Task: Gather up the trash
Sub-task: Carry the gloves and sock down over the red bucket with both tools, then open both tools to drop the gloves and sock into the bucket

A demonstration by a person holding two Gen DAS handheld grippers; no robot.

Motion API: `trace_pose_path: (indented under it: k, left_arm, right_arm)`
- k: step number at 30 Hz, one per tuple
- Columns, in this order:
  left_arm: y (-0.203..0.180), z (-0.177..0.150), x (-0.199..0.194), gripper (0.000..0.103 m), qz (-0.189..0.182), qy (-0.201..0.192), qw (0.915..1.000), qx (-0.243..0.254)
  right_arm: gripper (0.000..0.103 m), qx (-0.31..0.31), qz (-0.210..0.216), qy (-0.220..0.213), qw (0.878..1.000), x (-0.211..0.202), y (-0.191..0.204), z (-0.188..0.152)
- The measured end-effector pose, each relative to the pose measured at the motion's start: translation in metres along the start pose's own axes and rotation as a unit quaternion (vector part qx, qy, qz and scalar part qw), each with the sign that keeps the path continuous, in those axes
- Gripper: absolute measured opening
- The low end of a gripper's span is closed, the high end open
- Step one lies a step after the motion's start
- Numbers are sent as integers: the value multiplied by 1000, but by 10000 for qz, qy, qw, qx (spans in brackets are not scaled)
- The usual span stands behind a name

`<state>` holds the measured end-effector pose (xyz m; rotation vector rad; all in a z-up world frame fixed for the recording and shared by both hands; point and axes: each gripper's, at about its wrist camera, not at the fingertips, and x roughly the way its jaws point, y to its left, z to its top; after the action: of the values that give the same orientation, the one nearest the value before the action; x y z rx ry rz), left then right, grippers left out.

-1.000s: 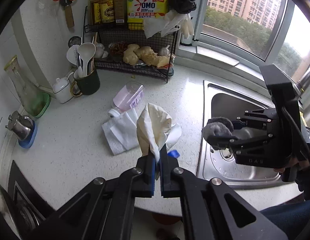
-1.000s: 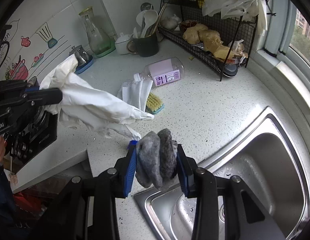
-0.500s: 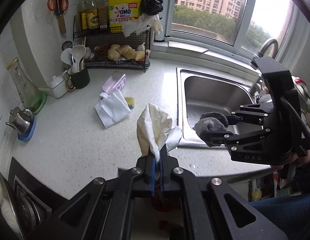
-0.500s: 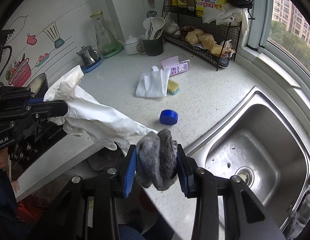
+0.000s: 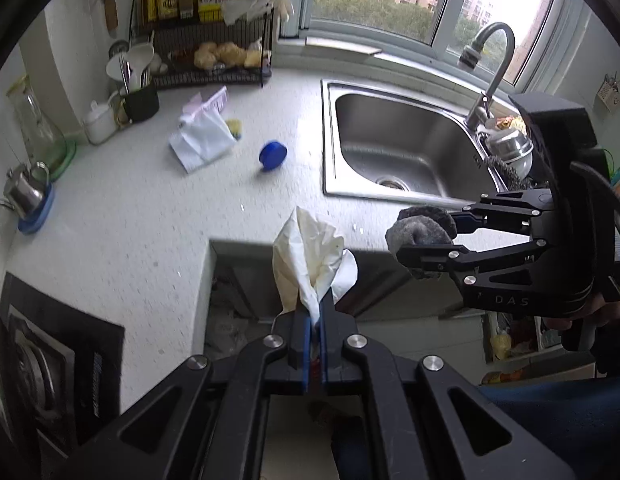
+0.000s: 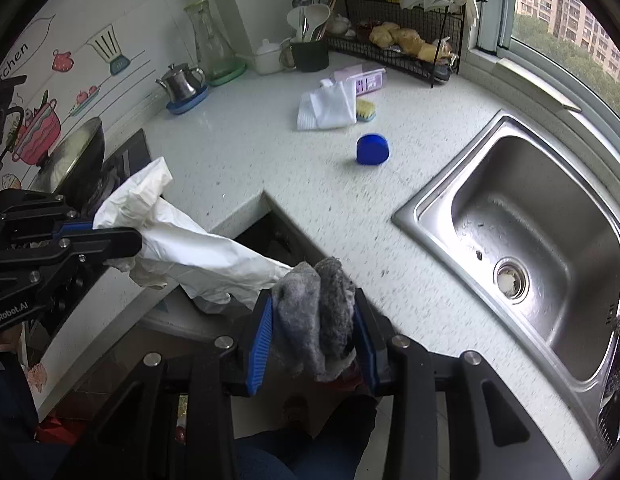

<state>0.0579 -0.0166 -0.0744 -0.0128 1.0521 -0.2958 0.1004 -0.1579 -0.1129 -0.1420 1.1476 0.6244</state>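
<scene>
The left claw [image 5: 316,320] pinches a limp, light white glove [image 5: 305,256] by its edge, while the right claw [image 6: 314,336] squeezes a soft, compressible grey rag [image 6: 316,312].

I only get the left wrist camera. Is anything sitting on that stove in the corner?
Observer: Yes. The right wrist camera shows a metal pan on the stove. What is inside it is hidden.
Operator: Is the wall behind it plain?
Observer: No, it has cartoon stickers. One is a red pot.
Operator: How long is the white glove?
Observer: The white glove sticks out on both sides of the left tool. One end comes near the grey cloth in the right tool.
</scene>
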Motion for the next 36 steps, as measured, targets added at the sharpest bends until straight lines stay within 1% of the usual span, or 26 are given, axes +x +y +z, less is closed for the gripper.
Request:
trace_pose_path:
  k: [4, 7, 11, 15, 17, 20, 23, 25, 27, 32, 34, 35, 36]
  left_arm:
    - [-2, -21, 13, 3, -210, 183, 9996, -73]
    - [-4, -35, 29, 3, -253, 419, 9988, -86]
    - [-4, -53, 56, 3, -446, 718, 9962, -189]
    - [-6, -69, 87, 3, -473, 1042, 9932, -220]
    - [-6, -78, 109, 3, -450, 1198, 9915, -240]
    - [-4, -87, 140, 3, -463, 1378, 9889, -296]
    - [-7, -96, 171, 3, -586, 1444, 9875, -221]
    - [-6, -103, 197, 3, -660, 1467, 9866, -256]
    - [-5, -110, 224, 3, -632, 1576, 9850, -295]
    - [0, -140, 295, 3, -688, 1708, 9821, -394]
    - [3, -155, 329, 3, -559, 1837, 9806, -394]
    - [4, -162, 343, 3, -450, 1853, 9810, -363]
    - [4, -167, 353, 3, -444, 1834, 9814, -349]
  right_arm:
    - [35, 66, 31, 181, 9998, 12, 9, -17]
    - [35, 164, 184, 300, 9992, 23, 12, -30]
    - [35, 237, 247, 503, 9981, 40, 12, -47]
    - [35, 319, 274, 780, 9961, 67, 5, -67]
    - [35, 328, 242, 898, 9951, 82, 1, -76]
    - [35, 408, 480, 833, 9945, 98, -6, -91]
    - [35, 364, 403, 885, 9946, 121, -16, -107]
    - [35, 462, 416, 983, 9932, 142, -26, -116]
    - [35, 561, 405, 1090, 9916, 165, -35, -127]
    - [35, 737, 389, 1225, 9890, 223, -63, -158]
    - [35, 795, 345, 1323, 9874, 251, -71, -170]
    - [35, 820, 316, 1334, 9872, 262, -75, -176]
    - [35, 849, 264, 1308, 9874, 272, -79, -182]
